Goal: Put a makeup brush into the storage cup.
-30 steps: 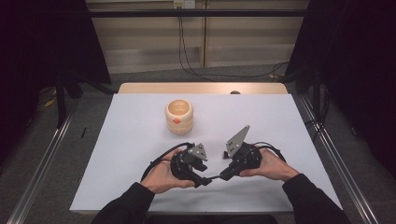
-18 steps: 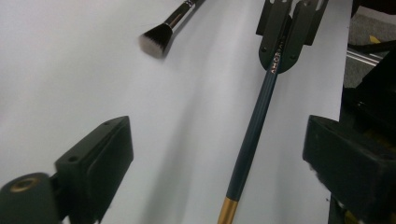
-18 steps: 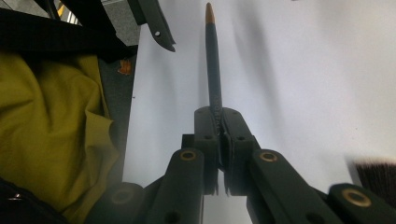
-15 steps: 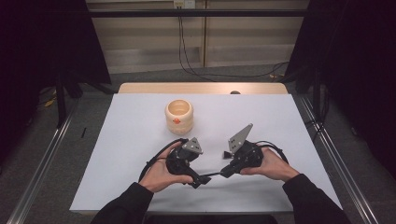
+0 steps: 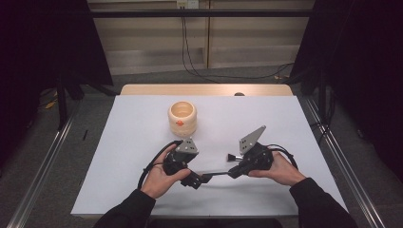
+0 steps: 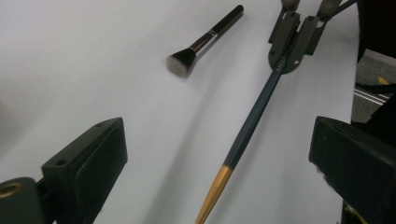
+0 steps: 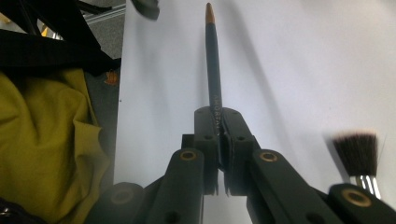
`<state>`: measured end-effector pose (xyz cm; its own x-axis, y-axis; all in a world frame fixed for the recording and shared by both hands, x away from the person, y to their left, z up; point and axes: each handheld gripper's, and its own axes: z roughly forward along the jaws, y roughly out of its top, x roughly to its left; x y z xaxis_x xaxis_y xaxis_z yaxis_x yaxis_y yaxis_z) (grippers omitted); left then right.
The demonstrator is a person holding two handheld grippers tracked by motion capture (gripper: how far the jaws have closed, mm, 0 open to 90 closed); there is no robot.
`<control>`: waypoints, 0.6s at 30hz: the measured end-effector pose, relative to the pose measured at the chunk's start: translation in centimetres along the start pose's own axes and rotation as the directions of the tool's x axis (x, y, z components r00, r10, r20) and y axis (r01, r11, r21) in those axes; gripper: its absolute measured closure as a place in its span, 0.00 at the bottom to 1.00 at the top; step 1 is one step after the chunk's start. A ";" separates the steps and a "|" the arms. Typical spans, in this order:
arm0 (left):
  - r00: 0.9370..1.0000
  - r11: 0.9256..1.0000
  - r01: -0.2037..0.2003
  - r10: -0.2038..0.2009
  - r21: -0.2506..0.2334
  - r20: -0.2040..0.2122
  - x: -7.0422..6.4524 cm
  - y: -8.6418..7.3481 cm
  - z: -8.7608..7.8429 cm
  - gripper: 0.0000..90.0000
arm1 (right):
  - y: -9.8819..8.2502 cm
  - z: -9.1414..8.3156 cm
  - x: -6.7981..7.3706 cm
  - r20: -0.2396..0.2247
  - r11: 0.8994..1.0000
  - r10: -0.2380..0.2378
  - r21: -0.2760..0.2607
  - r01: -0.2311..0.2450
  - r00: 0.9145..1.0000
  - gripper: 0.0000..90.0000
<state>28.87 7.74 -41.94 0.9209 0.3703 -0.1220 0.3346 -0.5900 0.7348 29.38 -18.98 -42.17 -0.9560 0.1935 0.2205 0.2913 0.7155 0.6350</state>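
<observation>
A thin dark teal stick with a gold tip (image 5: 217,174) runs level between my two grippers over the white table. My right gripper (image 7: 222,140) is shut on its dark end (image 7: 213,60). My left gripper (image 6: 219,163) has just been opening. Its jaws now stand wide on either side of the gold tip (image 6: 219,179) without touching it. In the high view the left gripper (image 5: 199,179) sits at the front centre, and the right gripper (image 5: 234,172) faces it from the right.
A black make-up brush (image 6: 205,39) lies on the table beside the right gripper, its bristles (image 7: 357,149) close to the jaws. A round wooden cup (image 5: 182,116) stands farther back. The white table cover (image 5: 285,118) ends near the hands. Yellow cloth (image 7: 42,140) lies beyond the table edge.
The left gripper's jaws have opened off the gold end of the stick, and the left hand has drawn slightly left. The right gripper keeps hold of the stick.
</observation>
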 end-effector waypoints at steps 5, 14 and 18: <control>1.000 1.000 -0.002 0.001 -0.024 -0.030 0.1 -0.3 -0.2 0.05 | -0.6 -0.7 0.3 0.035 0.999 0.023 -0.033 -0.022 0.999 0.96; 0.999 0.997 0.000 -0.003 -0.074 -0.038 0.3 -0.4 -0.6 0.05 | -1.9 -1.7 0.9 0.092 0.991 0.060 -0.124 -0.049 0.994 0.96; 0.999 0.995 0.002 -0.006 -0.096 -0.040 0.3 -0.4 -0.8 0.05 | -2.0 -2.1 1.2 0.099 0.986 0.071 -0.157 -0.055 0.992 0.96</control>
<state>28.88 8.70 -41.75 0.9099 0.4026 -0.0995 0.3159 -0.5174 0.7953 27.75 -21.64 -41.65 -0.9315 0.3098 0.1905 0.3454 0.5897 0.7300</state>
